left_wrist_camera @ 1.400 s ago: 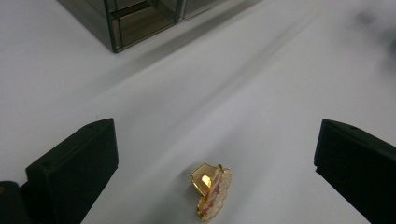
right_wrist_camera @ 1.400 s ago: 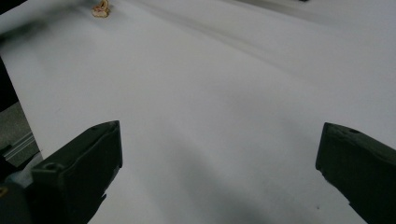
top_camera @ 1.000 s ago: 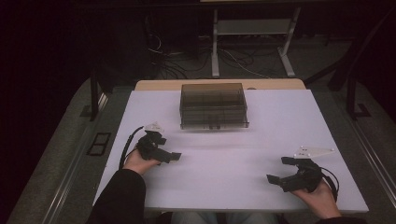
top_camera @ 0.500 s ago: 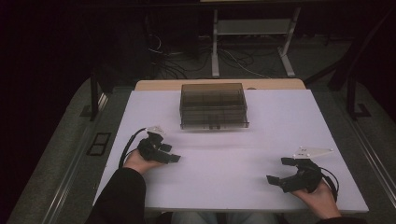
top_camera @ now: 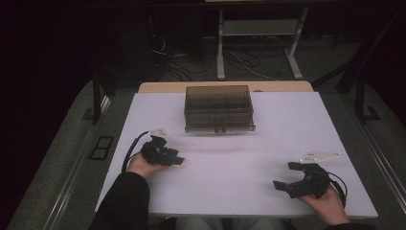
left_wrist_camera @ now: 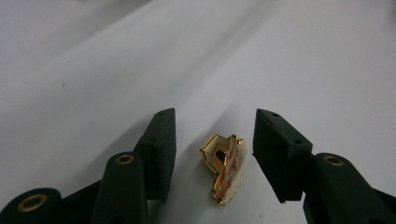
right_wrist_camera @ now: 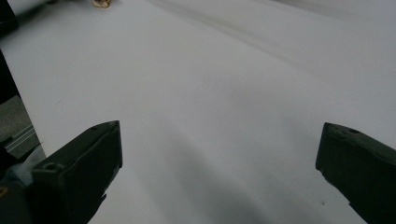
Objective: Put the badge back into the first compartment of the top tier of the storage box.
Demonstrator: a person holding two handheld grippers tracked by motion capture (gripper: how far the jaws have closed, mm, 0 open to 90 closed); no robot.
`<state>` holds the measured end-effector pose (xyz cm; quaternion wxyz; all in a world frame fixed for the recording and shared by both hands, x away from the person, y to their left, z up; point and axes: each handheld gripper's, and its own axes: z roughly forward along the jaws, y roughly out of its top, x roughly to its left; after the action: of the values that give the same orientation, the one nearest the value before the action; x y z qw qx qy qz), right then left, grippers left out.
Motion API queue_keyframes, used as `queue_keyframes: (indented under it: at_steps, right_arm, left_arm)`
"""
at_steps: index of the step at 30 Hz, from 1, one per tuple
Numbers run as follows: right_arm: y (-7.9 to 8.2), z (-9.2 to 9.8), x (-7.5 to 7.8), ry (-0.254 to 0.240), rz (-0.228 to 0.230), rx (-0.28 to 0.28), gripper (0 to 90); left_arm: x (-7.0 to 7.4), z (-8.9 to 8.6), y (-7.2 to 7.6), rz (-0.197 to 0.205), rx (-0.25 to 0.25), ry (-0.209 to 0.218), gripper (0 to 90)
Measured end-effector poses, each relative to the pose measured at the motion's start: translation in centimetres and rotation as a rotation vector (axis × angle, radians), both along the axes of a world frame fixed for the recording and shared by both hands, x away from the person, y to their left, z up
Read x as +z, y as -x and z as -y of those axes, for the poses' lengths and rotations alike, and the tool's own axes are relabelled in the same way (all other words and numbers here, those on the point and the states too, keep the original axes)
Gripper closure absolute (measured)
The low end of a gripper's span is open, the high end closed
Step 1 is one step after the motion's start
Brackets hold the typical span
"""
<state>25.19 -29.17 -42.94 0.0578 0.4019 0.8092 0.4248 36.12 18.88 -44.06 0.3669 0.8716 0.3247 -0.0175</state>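
A small gold clasp (left_wrist_camera: 224, 168) lies on the white worktop (top_camera: 268, 139) between the jaws of the left gripper (left_wrist_camera: 214, 154), nearer the right-hand jaw in the left gripper view, with a gap on either side so that neither pad presses on it. It is shiny, folded metal with a pale, reddish-streaked face, resting on its edge; no writing can be read on it. The left jaws have just been closing in around it but are not yet gripping. In the high view the left gripper (top_camera: 178, 162) lies low over the near left part of the worktop, held by the left hand (top_camera: 143, 165) with its dark sleeve coming in from the bottom, the jaws pointing right. The right gripper (top_camera: 286, 178), held by the right hand (top_camera: 328, 203) at the near right corner, points left with its jaws spread wide and empty over bare worktop. The two grippers are well apart. A smoky clear plastic box (top_camera: 219, 109) with compartments stands at the far middle of the worktop, well away from both.
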Motion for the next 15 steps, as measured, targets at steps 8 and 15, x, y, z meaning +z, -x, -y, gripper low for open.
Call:
queue_keyframes:
  at_steps: [8, 15]
  right_arm:
    - [-0.04, -0.03, -0.04, 0.003, 0.003, 0.005, 0.0]
    - [0.01, -0.01, 0.03, 0.003, 0.0, 0.003, 0.0]
  left_arm:
    - [-0.08, -0.18, -0.04, -0.018, -0.009, 0.01, 58.6]
    - [-0.09, -0.61, -0.32, -0.115, 0.041, 0.051, 73.5]
